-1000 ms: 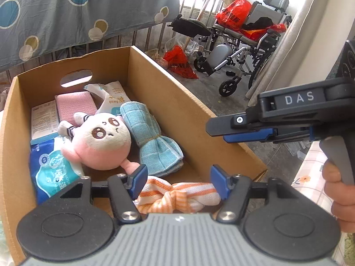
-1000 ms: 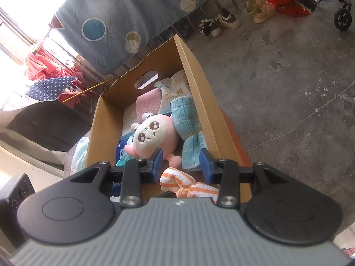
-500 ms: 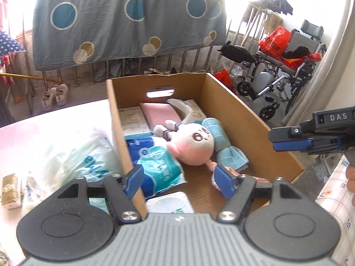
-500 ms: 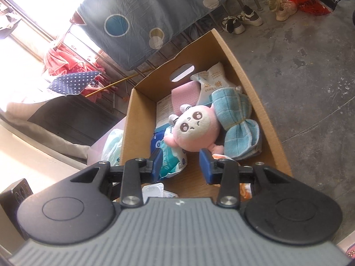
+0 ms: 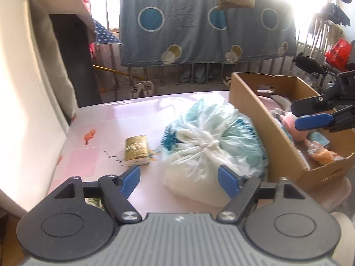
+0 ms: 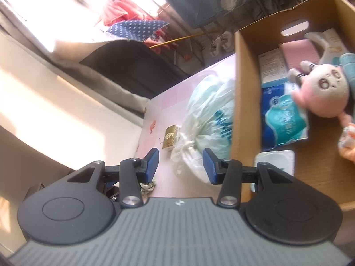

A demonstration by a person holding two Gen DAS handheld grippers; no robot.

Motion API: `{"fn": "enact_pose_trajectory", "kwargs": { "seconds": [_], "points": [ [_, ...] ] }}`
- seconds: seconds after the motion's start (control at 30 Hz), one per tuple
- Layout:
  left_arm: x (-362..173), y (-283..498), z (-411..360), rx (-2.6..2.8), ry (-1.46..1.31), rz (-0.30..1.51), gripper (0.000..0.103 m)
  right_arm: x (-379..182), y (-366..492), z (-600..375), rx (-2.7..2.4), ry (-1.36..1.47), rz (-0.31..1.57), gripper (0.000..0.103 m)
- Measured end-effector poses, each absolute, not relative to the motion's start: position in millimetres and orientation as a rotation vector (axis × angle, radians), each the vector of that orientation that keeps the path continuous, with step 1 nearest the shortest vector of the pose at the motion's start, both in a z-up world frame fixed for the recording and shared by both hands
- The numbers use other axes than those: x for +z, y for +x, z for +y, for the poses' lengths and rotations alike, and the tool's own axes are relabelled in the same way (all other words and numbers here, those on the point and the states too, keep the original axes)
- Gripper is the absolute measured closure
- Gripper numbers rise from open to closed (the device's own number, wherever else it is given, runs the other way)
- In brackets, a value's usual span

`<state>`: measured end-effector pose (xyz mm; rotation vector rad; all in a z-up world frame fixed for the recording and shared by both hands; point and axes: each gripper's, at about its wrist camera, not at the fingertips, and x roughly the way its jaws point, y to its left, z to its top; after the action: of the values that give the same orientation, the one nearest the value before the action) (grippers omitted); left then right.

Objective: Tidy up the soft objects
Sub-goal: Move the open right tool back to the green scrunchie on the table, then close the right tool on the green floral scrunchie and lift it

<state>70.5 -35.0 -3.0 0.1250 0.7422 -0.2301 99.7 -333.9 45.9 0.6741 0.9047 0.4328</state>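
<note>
A knotted white and teal plastic bag lies on the pink table, against the left wall of a cardboard box. My left gripper is open and empty, just short of the bag. My right gripper is open and empty, above the bag and the box's left wall; it also shows in the left wrist view over the box. In the box lie a pink plush toy, a blue tissue pack, a white packet and an orange-striped cloth.
A small gold packet lies on the table left of the bag. A white wall borders the table on the left. A blue sheet with circles hangs on a railing behind. A wheelchair stands far right.
Both grippers have swung left, away from the box interior toward the plastic bag on the table. Both stayed open and empty. The things in the box have not moved.
</note>
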Motion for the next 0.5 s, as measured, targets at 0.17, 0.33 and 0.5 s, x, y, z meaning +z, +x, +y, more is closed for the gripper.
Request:
{"fn": "enact_pose_trajectory", "kwargs": {
  "seconds": [0.17,0.33,0.5],
  "points": [
    [-21,64,22,-0.077,0.144,0.749,0.025,35,128,-240,0.571,0.650,0.995,0.059],
    [-50,70,71,-0.012,0.057,0.785,0.025,6,159,-160,0.654,0.649,1.087,0.059],
    [-75,84,93,0.004,0.021,0.810,0.026,-42,187,-102,0.658,0.641,1.186,0.059]
  ]
}}
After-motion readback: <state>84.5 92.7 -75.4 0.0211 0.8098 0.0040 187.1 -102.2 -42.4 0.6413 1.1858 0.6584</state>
